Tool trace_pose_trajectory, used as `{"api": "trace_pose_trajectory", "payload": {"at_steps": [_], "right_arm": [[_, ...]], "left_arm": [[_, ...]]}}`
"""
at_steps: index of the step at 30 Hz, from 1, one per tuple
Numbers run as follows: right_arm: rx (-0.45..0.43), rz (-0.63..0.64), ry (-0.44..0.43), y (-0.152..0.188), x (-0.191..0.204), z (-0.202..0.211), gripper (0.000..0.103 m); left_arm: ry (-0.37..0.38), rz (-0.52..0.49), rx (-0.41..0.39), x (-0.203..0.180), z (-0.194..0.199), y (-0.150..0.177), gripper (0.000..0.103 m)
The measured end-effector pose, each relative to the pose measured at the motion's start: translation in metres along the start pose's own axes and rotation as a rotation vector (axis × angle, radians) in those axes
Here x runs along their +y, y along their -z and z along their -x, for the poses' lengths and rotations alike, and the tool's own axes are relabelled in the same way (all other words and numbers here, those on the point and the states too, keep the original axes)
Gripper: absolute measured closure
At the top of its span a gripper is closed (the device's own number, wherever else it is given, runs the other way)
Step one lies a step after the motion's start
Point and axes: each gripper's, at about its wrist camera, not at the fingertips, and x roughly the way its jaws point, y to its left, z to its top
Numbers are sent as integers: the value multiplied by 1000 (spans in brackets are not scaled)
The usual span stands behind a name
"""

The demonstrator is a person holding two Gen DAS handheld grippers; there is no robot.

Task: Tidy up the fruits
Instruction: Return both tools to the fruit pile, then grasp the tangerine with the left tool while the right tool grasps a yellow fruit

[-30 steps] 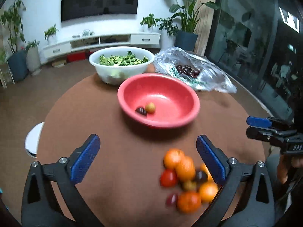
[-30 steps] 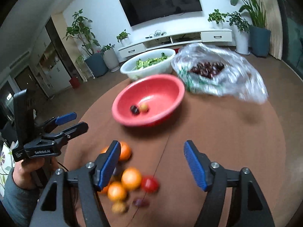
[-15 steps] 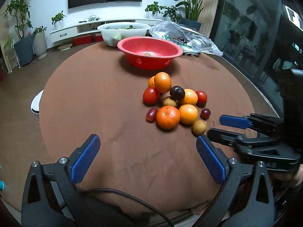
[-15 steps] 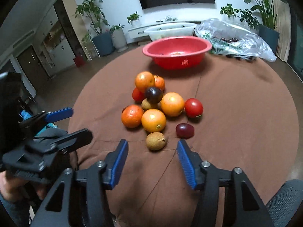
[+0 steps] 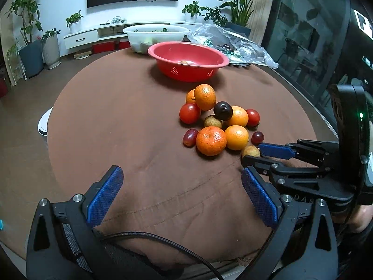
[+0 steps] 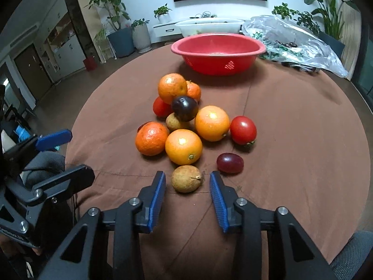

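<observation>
Pick step: right gripper [image 6: 187, 186], jaws spread, straddles small tan round fruit [image 6: 186, 178] at pile's near edge. Next: close, carry to far red plastic bowl [image 6: 218, 53]. Left gripper [image 5: 181, 196] spread, idle.

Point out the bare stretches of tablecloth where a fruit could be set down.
Bare cloth lies left of the fruit pile out to the table's edge, and right of the red tomato toward the plastic bag. The strip between pile and red bowl is narrow. It is crowded around the longan between the right hand-held gripper fingers.
</observation>
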Motion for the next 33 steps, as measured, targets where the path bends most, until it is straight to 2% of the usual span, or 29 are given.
{"api": "trace_pose_trajectory", "payload": {"at_steps": [7, 14, 19, 23, 25, 26, 27, 30, 33], "right_arm": [[-7, 24, -1, 3, 0, 1, 72], [-16, -22, -41, 9, -11, 13, 72], [-33, -58, -79, 9, -24, 22, 72], [-36, -86, -102, 9, -32, 24, 72], [-39, -92, -109, 9, -33, 24, 73], [-40, -92, -111, 9, -34, 24, 73], [-42, -91, -114, 9, -34, 24, 72], [-44, -93, -119, 9, -35, 24, 73], [-44, -99, -122, 9, -38, 24, 72]], "left_arm": [[4, -28, 8, -3, -12, -7, 0], [30, -130, 35, -18, -34, -20, 1], [93, -273, 77, -26, -53, -36, 24], [141, -420, 121, -32, -62, -50, 34], [138, -504, 138, -38, -67, -54, 36], [146, -538, 151, -40, -70, -56, 39], [157, -560, 160, -42, -73, -57, 47], [190, -620, 190, -45, -80, -60, 53], [225, -710, 210, -51, -80, -55, 53]]}}
